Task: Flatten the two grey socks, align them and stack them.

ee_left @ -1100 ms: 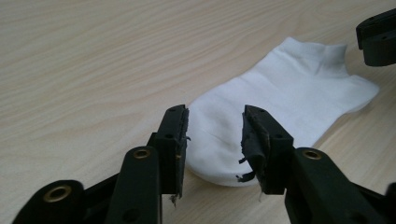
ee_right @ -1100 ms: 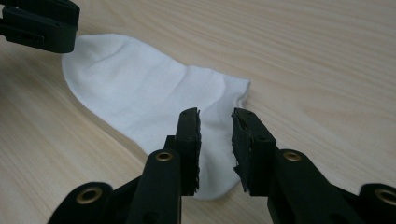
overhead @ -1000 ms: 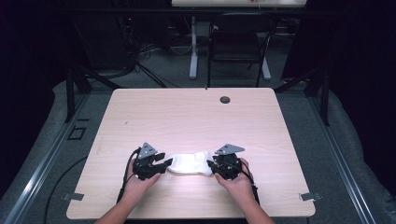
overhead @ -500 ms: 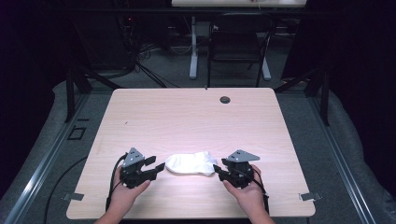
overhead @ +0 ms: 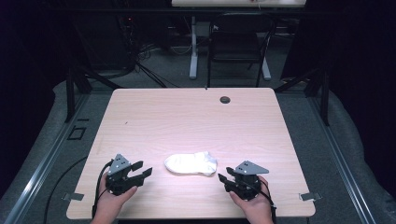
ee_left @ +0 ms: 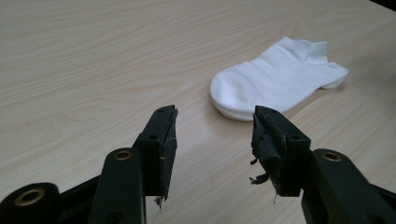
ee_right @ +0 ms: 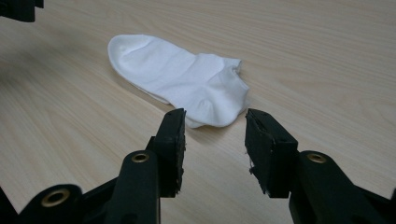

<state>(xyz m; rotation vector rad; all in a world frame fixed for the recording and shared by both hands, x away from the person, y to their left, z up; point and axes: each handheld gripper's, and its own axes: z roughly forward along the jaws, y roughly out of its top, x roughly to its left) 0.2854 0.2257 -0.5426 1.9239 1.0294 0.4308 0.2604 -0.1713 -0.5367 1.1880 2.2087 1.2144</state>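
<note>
A white ankle sock (overhead: 190,163) lies flat on the wooden table (overhead: 187,116) near its front edge, toe to the left and cuff to the right. My left gripper (overhead: 144,168) sits a short way left of the toe, its jaws just opened and nothing between them. In the left gripper view the sock (ee_left: 280,77) lies ahead of the open gripper (ee_left: 215,116), apart from it. My right gripper (overhead: 224,173) is just right of the cuff, its jaws also just opened and holding nothing. The right gripper view has the sock (ee_right: 182,77) just beyond the gripper (ee_right: 215,116).
A dark cable hole (overhead: 225,99) sits near the table's far edge. Beyond the table stand a black chair (overhead: 238,42) and a desk leg (overhead: 193,46). Metal brackets (overhead: 72,197) mark the front corners. Bare tabletop stretches behind the sock.
Both grippers were at the sock's ends a second ago. They have let go and drawn back outward and toward the front edge. The sock now lies flat between them.
</note>
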